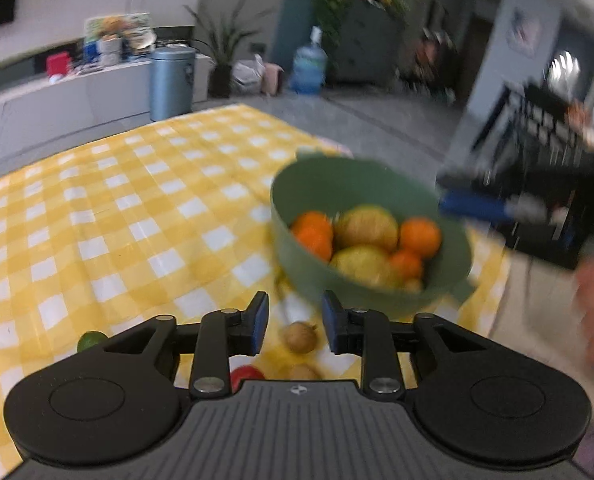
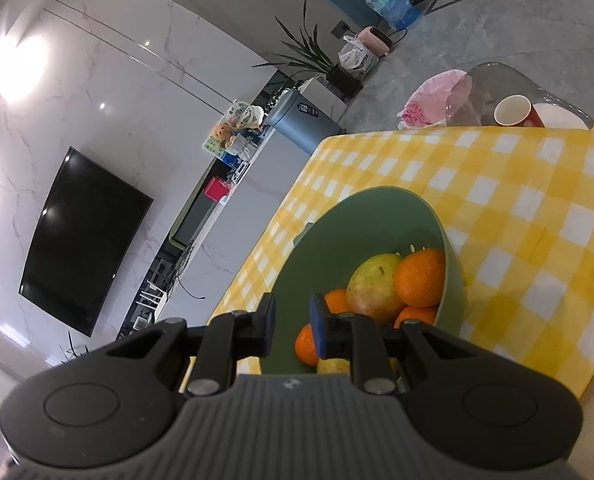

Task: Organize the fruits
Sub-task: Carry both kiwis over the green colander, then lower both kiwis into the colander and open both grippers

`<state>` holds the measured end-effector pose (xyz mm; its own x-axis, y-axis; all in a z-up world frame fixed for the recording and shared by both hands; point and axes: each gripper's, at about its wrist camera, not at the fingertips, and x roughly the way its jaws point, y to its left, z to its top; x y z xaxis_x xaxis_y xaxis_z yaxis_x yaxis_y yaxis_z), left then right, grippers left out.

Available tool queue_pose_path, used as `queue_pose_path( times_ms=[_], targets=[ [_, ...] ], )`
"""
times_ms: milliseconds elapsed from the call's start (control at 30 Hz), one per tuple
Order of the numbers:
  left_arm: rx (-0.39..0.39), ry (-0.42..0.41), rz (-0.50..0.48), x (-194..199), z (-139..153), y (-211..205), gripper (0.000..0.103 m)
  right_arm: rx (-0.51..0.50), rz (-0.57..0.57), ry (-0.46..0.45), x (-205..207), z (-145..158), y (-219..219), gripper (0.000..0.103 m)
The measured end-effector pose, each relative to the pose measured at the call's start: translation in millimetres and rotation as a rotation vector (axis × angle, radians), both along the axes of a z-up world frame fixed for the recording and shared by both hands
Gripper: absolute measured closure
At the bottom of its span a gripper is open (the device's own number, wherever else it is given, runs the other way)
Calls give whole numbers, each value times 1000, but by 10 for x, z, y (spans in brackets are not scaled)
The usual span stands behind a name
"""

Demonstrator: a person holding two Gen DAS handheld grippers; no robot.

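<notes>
1. Sitting on the yellow checked tablecloth (image 1: 117, 200), the green bowl (image 1: 337, 184) holds oranges (image 1: 420, 237) and yellow-green mangoes (image 1: 367, 226); left view is motion-blurred.
2. Left gripper (image 1: 295, 322) hovers over the cloth just short of the bowl, fingers apart, nothing between them.
3. Small brown round fruit (image 1: 300, 337) lies on the cloth in the gap between the left fingers, not touched by either pad as far as visible.
4. Second brownish fruit (image 1: 303, 372) and a red fruit (image 1: 247, 374) sit closer to the gripper body, partly hidden by it; a green fruit (image 1: 90, 340) peeks out at the left linkage.
5. Right gripper (image 2: 293, 324) sits at the bowl's (image 2: 361, 208) near rim, fingers apart with a narrow gap, gripping nothing; left finger outside the wall, right finger over the inside.
6. Right view shows a mango (image 2: 375, 288) against an orange (image 2: 421, 278), more oranges below.
7. Right gripper also appears in the left view as a blurred blue-and-black shape (image 1: 477, 204) at the bowl's right rim.
8. Red paper cup (image 2: 515, 112) stands beyond the cloth's far edge.
</notes>
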<state>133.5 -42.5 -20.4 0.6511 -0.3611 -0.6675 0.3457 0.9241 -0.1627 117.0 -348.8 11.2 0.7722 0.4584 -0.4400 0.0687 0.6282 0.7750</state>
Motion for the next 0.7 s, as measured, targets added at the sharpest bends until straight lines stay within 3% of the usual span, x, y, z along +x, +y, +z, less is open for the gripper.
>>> queue_pose_path(
  times_ms=[67,300,567,700],
  targets=[
    [39,14,-27,25,-119,-61,56,-2,3,2,3,-2,6,86],
    [138,50,-96,103,-346,-284,52,-9,-7,3,31,1,-9,86],
    [175,80,-101,223,-437,-337,72,-13,-9,-5,29,17,0,86],
    [154,69,-72,219,-421,-314,73,16,-35,-64,-50,86,-79,86]
  ],
)
